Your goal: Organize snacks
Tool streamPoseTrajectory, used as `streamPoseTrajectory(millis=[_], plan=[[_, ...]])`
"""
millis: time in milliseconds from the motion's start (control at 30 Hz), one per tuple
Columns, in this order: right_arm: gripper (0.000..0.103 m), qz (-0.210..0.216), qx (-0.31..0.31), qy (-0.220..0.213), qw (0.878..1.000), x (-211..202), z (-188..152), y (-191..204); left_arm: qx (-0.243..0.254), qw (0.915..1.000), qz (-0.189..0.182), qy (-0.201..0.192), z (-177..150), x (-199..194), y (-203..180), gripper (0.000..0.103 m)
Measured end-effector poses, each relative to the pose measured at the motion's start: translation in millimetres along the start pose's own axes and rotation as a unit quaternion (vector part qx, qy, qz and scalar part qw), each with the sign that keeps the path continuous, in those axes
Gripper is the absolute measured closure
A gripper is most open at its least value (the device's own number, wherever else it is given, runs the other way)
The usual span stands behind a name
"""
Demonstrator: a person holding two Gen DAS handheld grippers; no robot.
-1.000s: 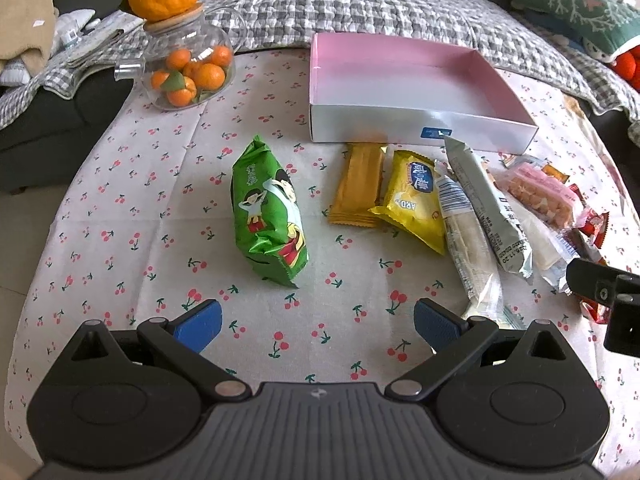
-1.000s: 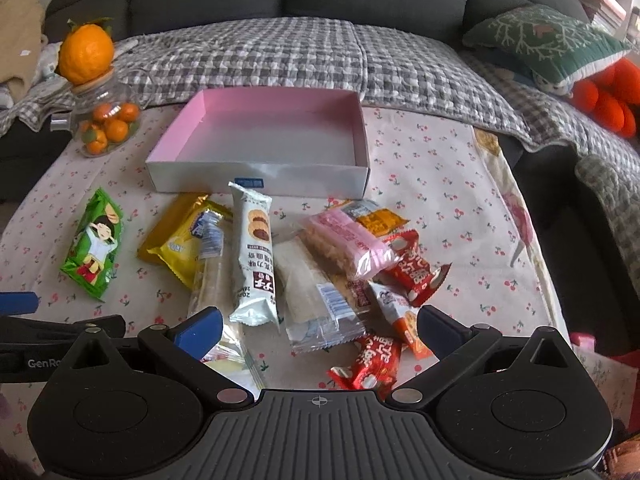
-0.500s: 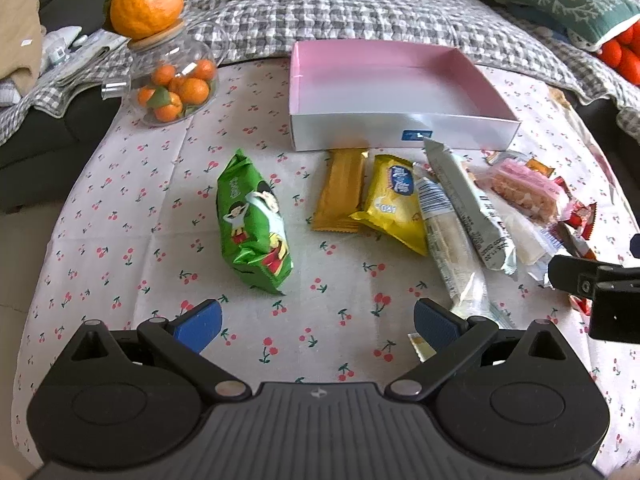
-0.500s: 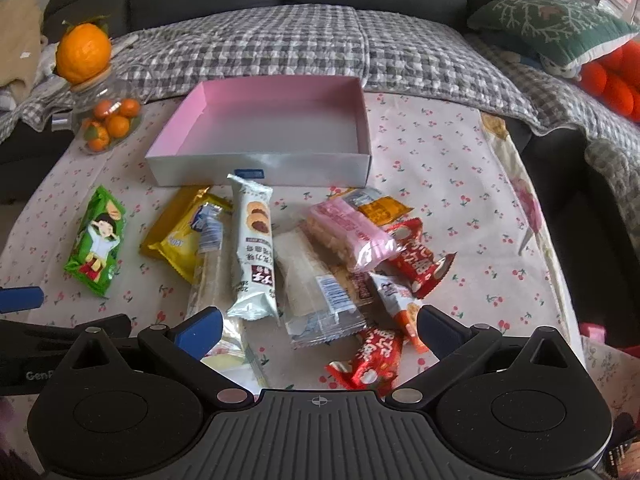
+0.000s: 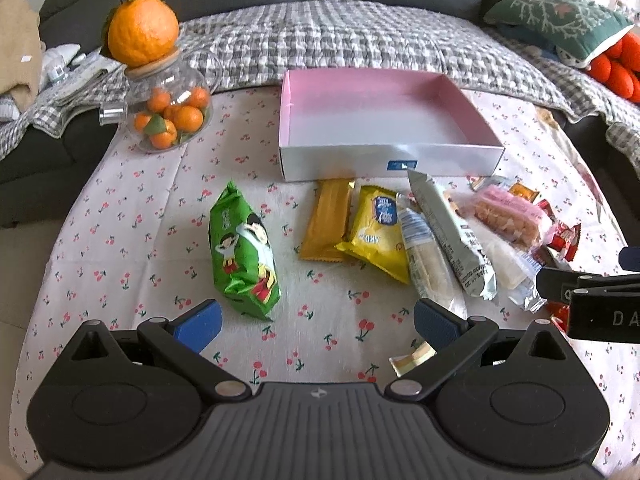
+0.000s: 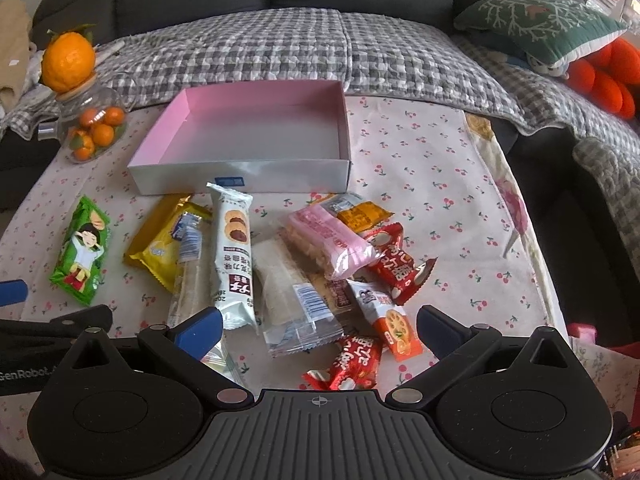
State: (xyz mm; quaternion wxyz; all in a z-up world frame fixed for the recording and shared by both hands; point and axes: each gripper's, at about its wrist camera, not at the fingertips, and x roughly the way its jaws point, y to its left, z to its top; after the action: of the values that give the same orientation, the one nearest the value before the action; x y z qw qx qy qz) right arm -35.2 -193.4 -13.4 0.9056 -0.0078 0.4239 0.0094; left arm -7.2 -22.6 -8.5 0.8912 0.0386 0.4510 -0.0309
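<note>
Left gripper [image 5: 316, 322]: jaws spread wide, holding nothing, above the cherry-print tablecloth [image 5: 132, 216].
Right gripper [image 6: 318, 328]: jaws also spread wide and empty, over the near edge of the snack heap.
Green packet [image 5: 242, 256]: one, lying alone; its near end sits just ahead of the left gripper's left fingertip [image 5: 198, 324].
Heap: the other snacks lie between the grippers and the box, overlapping, mostly ahead of the right gripper.
Box [image 5: 390, 158]: one, pink inside and white outside, nothing in it, beyond the snacks, well away from both grippers.
Yellow packets [image 5: 376, 232]: two, side by side just before the box wall.
White cookie tube [image 6: 234, 256]: one, tilted over its neighbours.
Red packets [image 6: 394, 264]: three near the right gripper.
Jar of small oranges [image 5: 168, 116]: one, at far left, a large orange [image 5: 143, 31] on its lid.
</note>
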Motion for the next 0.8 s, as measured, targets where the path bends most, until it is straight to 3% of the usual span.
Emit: streamPoseTrajectory(millis=[467, 533, 700, 800], plan=[[0.0, -0.022, -0.006, -0.014, 1.0, 12, 5, -17, -0.016, 0.9997, -0.015, 0.005, 5, 13, 0, 0.001], [0.0, -0.013, 0.002, -0.014, 1.0, 16, 5, -22, -0.011, 0.9998, -0.016, 0.004, 6, 15, -1, 0.001], [0.0, 0.04, 0.042, 0.033, 0.998, 33, 9, -37, 0.003, 0.9997, -0.022, 0.009, 11, 24, -2, 0.002], [0.0, 0.079, 0.05, 0.045, 0.995, 38, 15, -37, 0.011, 0.9992, -0.037, 0.012, 16, 30, -2, 0.009]])
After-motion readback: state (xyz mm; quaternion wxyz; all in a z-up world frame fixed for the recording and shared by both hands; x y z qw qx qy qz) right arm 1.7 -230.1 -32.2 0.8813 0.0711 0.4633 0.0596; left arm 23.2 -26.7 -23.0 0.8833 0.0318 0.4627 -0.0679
